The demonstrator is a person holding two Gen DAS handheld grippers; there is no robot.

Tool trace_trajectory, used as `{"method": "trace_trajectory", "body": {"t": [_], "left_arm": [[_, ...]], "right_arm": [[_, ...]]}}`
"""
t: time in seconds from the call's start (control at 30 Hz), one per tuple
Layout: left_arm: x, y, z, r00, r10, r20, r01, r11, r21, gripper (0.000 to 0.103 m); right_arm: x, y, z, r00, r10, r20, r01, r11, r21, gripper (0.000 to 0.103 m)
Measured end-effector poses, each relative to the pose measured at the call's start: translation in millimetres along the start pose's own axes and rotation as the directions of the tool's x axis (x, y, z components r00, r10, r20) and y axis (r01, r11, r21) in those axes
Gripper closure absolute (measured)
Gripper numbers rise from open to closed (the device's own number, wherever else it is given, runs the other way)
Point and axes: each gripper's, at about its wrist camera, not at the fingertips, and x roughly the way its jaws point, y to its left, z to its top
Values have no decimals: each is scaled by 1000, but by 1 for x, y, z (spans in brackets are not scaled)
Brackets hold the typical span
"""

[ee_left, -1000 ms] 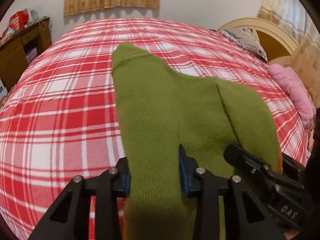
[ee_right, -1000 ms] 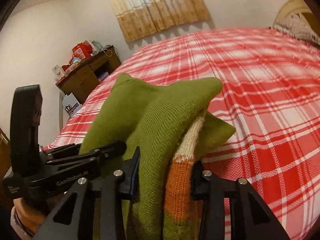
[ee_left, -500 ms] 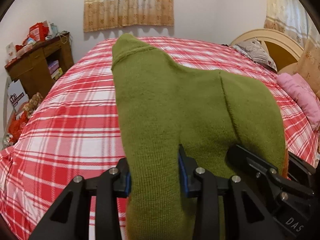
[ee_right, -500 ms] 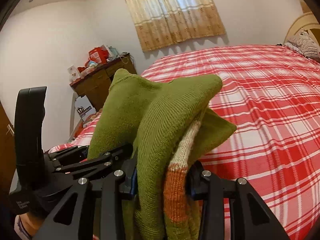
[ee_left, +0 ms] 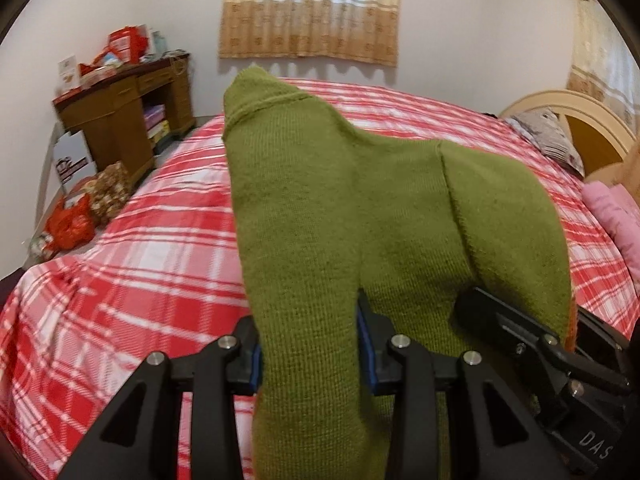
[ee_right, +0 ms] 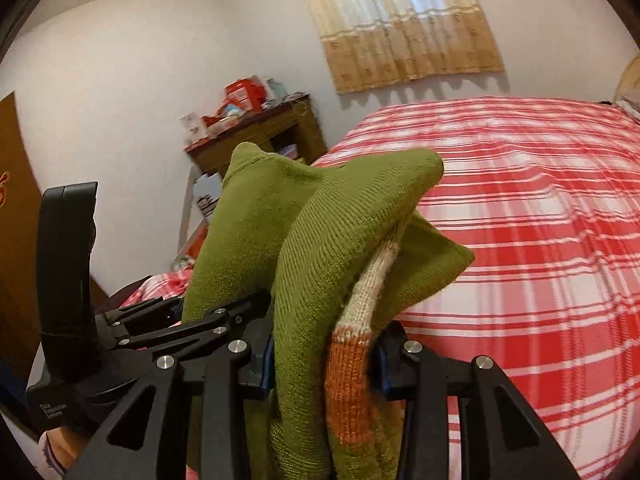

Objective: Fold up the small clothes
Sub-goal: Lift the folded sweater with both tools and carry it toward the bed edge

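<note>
A small olive-green knitted garment (ee_left: 360, 208) with an orange and cream stripe (ee_right: 352, 360) hangs lifted above the bed. My left gripper (ee_left: 308, 352) is shut on one bunched part of it. My right gripper (ee_right: 324, 360) is shut on another bunched part, close beside the left one. The right gripper shows at the lower right of the left wrist view (ee_left: 532, 348); the left gripper shows at the lower left of the right wrist view (ee_right: 192, 320). The garment's lower part is hidden below both views.
A bed with a red and white plaid cover (ee_left: 120, 264) lies below and ahead. A wooden desk (ee_left: 120, 120) with clutter stands at its far left. Pillows (ee_left: 548, 140) and a pink cloth (ee_left: 616, 216) lie by the headboard (ee_left: 568, 104) at the right.
Both grippers have risen together with the garment and tilted up, so the bed sits lower in view and more of the wall, curtain and desk shows.
</note>
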Motion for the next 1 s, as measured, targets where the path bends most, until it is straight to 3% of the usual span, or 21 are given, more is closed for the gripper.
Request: {"method": "trace_trajectory", "body": {"t": [0.23, 0.57, 0.87, 1.0], "left_arm": [[-9, 53, -2, 995, 96, 5, -95, 992, -84, 65], [2, 134, 1, 965, 260, -11, -259, 951, -169, 65], [75, 170, -2, 932, 351, -86, -361, 920, -154, 65], [74, 170, -1, 937, 341, -78, -350, 923, -159, 64]], "right_arm": [[38, 57, 9, 992, 115, -43, -118, 991, -69, 64], [116, 121, 14, 959, 269, -87, -278, 955, -102, 65], [218, 110, 12, 969, 200, -144, -221, 963, -151, 65], [236, 92, 11, 966, 189, -176, -211, 971, -113, 65]]}}
